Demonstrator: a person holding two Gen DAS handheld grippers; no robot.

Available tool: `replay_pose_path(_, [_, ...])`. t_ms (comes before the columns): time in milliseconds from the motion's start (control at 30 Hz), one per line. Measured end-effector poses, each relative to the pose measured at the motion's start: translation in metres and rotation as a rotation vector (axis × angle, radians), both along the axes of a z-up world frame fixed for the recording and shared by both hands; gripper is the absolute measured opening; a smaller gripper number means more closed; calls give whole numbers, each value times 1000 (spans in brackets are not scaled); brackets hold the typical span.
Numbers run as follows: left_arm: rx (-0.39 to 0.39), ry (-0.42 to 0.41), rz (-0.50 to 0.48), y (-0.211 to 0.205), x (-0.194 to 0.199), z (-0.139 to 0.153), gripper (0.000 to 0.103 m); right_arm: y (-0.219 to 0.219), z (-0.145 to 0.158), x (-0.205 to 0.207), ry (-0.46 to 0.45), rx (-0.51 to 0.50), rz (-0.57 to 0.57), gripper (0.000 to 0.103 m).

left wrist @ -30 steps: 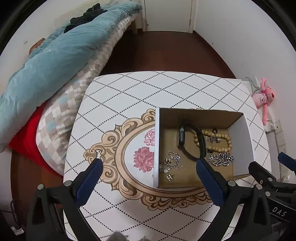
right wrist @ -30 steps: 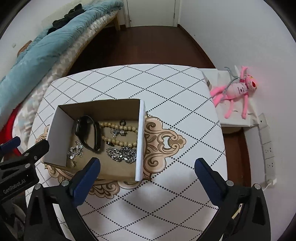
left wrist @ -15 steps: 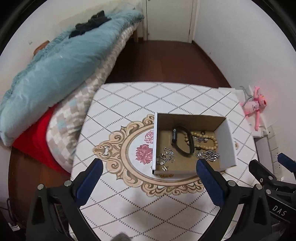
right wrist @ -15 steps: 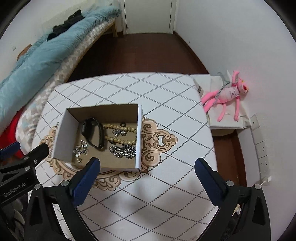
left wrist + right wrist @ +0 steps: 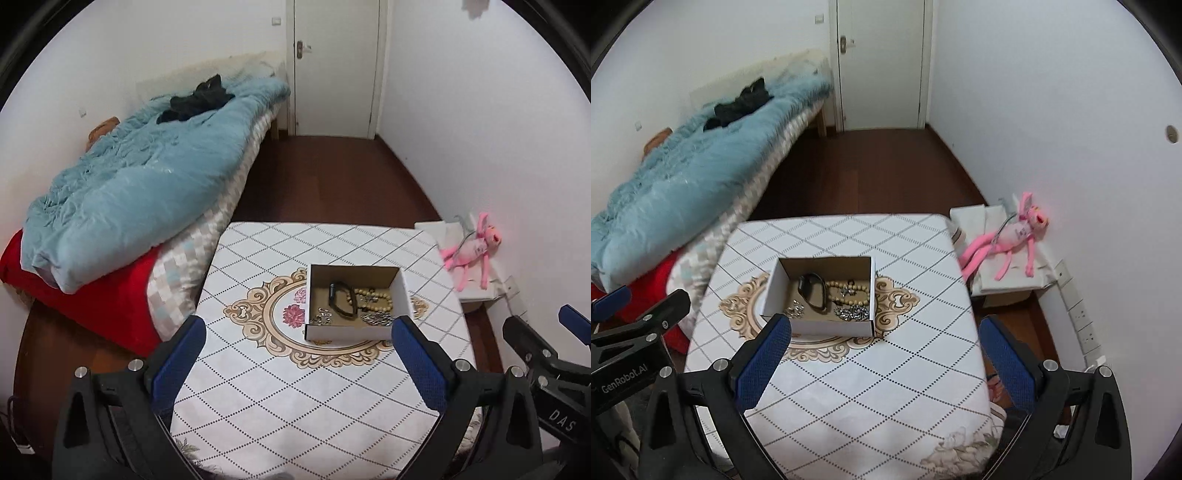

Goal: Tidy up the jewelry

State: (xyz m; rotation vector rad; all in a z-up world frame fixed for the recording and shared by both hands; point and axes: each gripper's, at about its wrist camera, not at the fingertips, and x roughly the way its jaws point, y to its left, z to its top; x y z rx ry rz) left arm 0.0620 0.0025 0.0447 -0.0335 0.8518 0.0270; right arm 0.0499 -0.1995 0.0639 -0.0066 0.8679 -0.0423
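Here both grippers' jaws gape, released — the box's (image 5: 827, 325) near wall hides part of its jewelry (image 5: 831, 295).

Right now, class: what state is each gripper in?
Left gripper: open, holding nothing.
Right gripper: open, holding nothing.

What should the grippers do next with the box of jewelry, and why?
Probably nothing more than settle away from the table. The black band, wooden bead bracelet and silver chains all lie inside the cardboard box, and both the left gripper and right gripper are open, empty and back from it.
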Motion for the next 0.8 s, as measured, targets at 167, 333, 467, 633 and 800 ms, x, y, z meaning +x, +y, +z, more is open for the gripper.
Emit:
replay_pose_path(167, [5, -25, -13, -2, -24, 18, 103, -2, 32, -31, -58, -2, -3, 103])
replay_pose_path(333, [0, -32, -23, -3, -42, 28, 103, -1, 52, -55, -93, 1, 2, 103])
replay_pose_path(467, [4, -35, -24, -3, -50, 33, 103, 1, 60, -70, -105, 3, 4, 103])
replay_pose_path(633, [4, -35, -22, -4, -56, 33, 103, 1, 64, -80, -101, 0, 9, 103])
replay_pose_path(800, [3, -28, -19, -3, -61, 33, 103, -1, 65, -82, -100, 0, 3, 103])
